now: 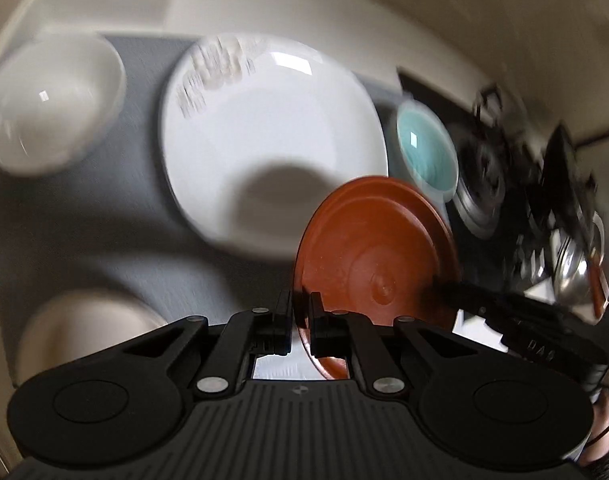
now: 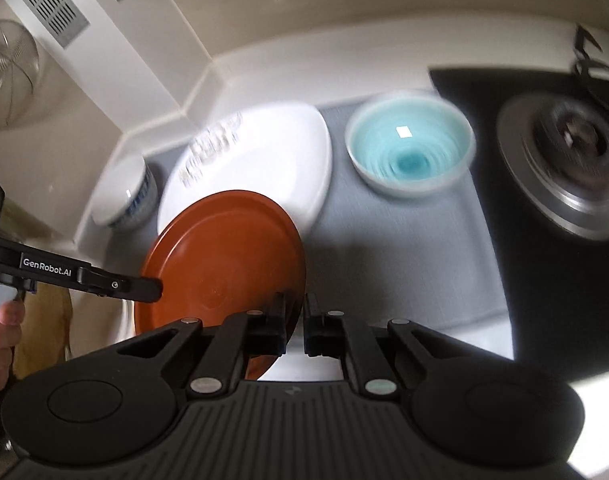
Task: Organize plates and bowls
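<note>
A red-brown plate (image 1: 376, 256) is held in the air between both grippers. My left gripper (image 1: 301, 312) is shut on its near rim; it shows in the right wrist view (image 2: 152, 286) at the plate's left edge. My right gripper (image 2: 298, 316) is shut on the plate (image 2: 224, 264) at its right rim; it shows in the left wrist view (image 1: 444, 288). Below lie a large white plate (image 1: 272, 132) (image 2: 272, 160), a turquoise bowl (image 1: 424, 152) (image 2: 408, 148) to its right and a white bowl (image 1: 52, 100) with blue pattern (image 2: 124, 192) to its left.
The dishes sit on a grey mat (image 2: 404, 248) on a white counter by the wall. A gas burner (image 2: 564, 160) on a black hob is at the right. A pale bowl (image 1: 84, 328) lies at the near left. A wire strainer (image 2: 4, 72) hangs at the far left.
</note>
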`<action>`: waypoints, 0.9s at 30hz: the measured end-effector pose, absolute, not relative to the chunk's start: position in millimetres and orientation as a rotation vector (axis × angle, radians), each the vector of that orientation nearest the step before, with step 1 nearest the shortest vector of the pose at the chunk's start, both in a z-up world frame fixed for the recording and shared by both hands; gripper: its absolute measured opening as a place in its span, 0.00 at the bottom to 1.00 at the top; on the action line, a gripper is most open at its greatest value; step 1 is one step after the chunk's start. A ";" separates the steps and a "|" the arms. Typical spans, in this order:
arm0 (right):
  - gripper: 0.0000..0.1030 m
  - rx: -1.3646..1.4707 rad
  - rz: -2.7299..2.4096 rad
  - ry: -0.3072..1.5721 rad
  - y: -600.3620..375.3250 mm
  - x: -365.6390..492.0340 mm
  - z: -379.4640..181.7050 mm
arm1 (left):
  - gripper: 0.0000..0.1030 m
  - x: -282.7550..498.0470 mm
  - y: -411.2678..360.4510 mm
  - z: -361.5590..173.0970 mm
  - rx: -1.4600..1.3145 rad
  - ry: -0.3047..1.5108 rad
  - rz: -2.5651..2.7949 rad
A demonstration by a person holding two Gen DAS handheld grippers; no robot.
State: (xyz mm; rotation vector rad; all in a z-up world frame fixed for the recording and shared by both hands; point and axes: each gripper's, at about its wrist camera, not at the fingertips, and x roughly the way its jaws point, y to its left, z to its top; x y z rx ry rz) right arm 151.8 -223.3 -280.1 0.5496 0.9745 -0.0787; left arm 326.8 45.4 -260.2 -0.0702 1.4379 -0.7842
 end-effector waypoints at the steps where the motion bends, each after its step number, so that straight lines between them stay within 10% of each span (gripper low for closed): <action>1: 0.08 0.571 -0.067 0.956 -225.8 158.2 -279.0 | 0.08 335.8 48.5 -256.1 -0.093 1.420 -0.781; 27: 0.07 0.337 -0.159 1.014 -226.4 287.0 -338.1 | 0.08 419.2 -4.5 -316.6 0.029 1.404 -0.613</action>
